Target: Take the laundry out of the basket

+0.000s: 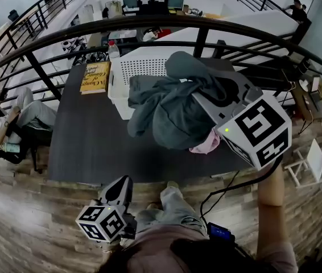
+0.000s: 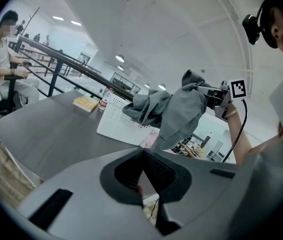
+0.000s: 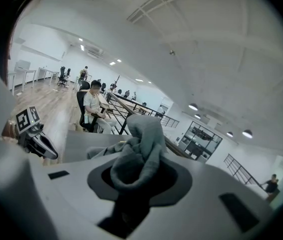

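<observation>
A white perforated laundry basket (image 1: 144,67) stands at the far side of the dark table (image 1: 87,141). My right gripper (image 1: 215,104) is raised above the table, shut on a bunched grey garment (image 1: 172,112) that hangs from its jaws over the basket's near edge. In the right gripper view the grey garment (image 3: 139,151) fills the gap of the right gripper (image 3: 134,171). A pink piece of laundry (image 1: 206,144) shows below the grey bundle. My left gripper (image 1: 122,182) is low, off the table's near edge, shut and empty; the left gripper view shows the same gripper (image 2: 144,176) holding nothing.
A yellow book (image 1: 95,75) and a plastic bottle (image 1: 114,50) sit left of the basket. A black railing (image 1: 149,24) runs behind the table. A seated person (image 1: 13,121) is off the table's left end. Wooden floor lies around the table.
</observation>
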### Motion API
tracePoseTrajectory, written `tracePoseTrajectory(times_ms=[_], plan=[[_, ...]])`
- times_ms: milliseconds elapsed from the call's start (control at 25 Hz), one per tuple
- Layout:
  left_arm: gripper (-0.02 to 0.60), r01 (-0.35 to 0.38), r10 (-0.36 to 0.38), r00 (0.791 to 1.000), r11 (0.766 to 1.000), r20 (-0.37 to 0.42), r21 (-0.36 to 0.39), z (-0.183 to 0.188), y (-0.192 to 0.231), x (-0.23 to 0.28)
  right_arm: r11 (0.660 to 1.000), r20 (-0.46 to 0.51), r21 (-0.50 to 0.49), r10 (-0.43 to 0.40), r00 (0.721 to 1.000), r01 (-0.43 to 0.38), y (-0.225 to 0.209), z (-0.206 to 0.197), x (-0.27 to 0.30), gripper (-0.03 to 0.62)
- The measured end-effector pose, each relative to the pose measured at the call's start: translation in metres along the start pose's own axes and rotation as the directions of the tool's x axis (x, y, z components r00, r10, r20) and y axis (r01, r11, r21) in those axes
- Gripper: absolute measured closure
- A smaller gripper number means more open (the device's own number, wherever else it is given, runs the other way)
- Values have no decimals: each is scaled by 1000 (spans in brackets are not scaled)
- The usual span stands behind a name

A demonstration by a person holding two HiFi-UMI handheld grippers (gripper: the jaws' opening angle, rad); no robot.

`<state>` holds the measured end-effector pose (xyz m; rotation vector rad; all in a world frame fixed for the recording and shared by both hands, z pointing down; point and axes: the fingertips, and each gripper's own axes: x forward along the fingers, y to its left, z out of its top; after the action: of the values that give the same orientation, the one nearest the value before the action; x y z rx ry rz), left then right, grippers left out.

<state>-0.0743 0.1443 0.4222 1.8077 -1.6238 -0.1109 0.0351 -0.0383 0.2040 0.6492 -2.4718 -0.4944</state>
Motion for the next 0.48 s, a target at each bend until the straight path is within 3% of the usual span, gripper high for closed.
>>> tracePoseTrajectory(times_ms=[480], plan=[[584, 52, -52, 998, 999, -17, 10, -37, -7, -38, 999, -49, 28, -35, 998, 36, 47, -15, -44, 491]])
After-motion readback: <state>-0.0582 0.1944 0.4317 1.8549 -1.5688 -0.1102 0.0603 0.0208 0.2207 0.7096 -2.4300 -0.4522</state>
